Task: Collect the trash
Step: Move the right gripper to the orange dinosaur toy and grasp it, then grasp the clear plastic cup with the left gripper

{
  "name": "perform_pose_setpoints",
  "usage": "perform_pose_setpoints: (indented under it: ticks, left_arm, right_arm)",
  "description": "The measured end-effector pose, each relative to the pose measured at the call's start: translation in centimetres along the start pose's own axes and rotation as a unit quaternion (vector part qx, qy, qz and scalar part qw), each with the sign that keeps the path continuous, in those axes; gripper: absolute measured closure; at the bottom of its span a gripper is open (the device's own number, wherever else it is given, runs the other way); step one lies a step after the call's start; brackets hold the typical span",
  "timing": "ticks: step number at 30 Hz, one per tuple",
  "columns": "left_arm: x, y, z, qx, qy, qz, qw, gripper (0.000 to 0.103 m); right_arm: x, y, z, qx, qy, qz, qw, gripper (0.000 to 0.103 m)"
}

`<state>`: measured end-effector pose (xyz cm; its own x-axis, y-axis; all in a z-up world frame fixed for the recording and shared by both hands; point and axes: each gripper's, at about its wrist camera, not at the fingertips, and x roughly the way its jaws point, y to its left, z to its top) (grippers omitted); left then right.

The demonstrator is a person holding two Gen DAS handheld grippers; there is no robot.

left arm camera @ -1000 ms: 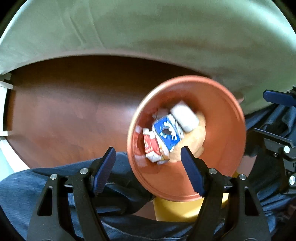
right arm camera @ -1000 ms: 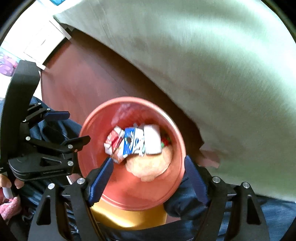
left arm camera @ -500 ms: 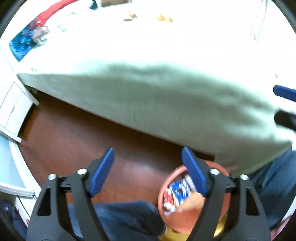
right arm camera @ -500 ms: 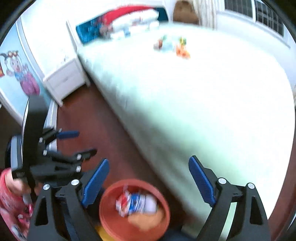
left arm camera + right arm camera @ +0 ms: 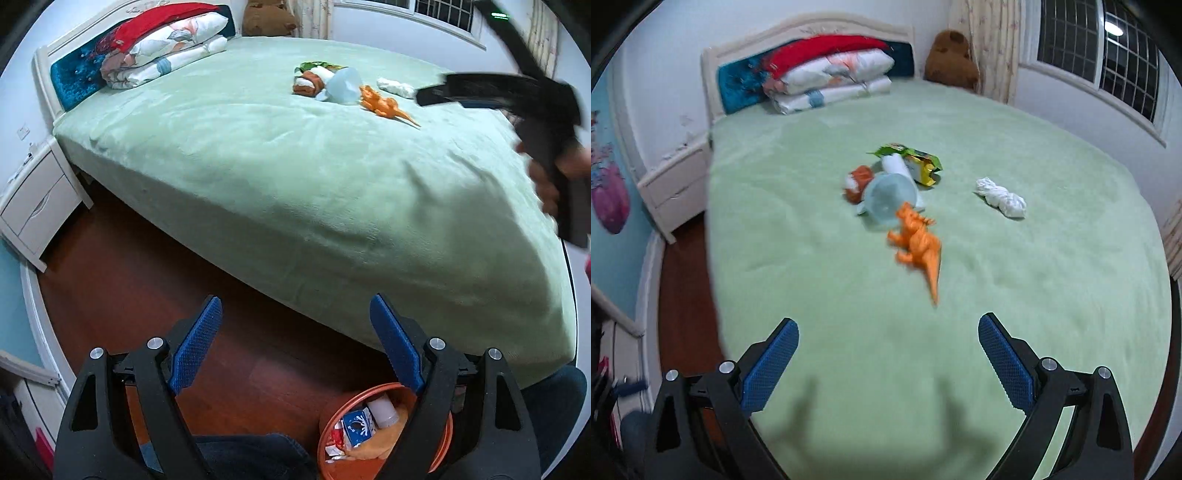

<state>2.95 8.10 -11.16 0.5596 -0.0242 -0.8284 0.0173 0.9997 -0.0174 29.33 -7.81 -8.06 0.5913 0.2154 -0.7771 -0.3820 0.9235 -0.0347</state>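
Right wrist view: lifted away from the orange bin point(image 5: 384, 435) by the bedside, now over the green bed point(image 5: 997, 258), right gripper point(image 5: 888, 363) spread wide and empty. Left gripper point(image 5: 295, 341) likewise parted, holding nothing, above the floor near the bin. Bin already part-filled with cartons; next pickup apparently beginning. Remaining litter mid-bed: green snack bag point(image 5: 912, 160), crumpled white tissue point(image 5: 1001, 197), clear plastic cup point(image 5: 888, 199), reddish wrapper point(image 5: 857, 181). Orange toy dinosaur point(image 5: 918, 245) touching the cup, nearest the gripper, probably not trash, awkwardly in the approach path.

The green bed point(image 5: 849, 266) holds an orange dinosaur point(image 5: 918, 245), a cup point(image 5: 888, 199) and a white rag point(image 5: 1001, 197), far ahead of the jaws.
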Motion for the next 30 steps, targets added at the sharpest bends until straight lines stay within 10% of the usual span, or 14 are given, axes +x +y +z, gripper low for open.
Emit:
perform_pose_setpoints:
  ticks: [10,14,30]
  left_arm:
    - [0.5,3.4,0.2,-0.042,0.009,0.013,0.999,0.022]
    - [0.9,4.0,0.3,-0.05,0.015,0.016,0.9985,0.022]
    - [1.7,4.9,5.8,-0.07,-0.01,0.003,0.9975,0.022]
  right_arm:
    - [11.0,-0.3,5.5,-0.006,0.075,-0.1,0.992,0.011]
    - [13.1,-0.8,5.1,0.023,0.113,-0.071,0.991,0.054]
    - [-1.9,-3.2,-1.3,0.071,-0.013,0.019,0.997,0.054]
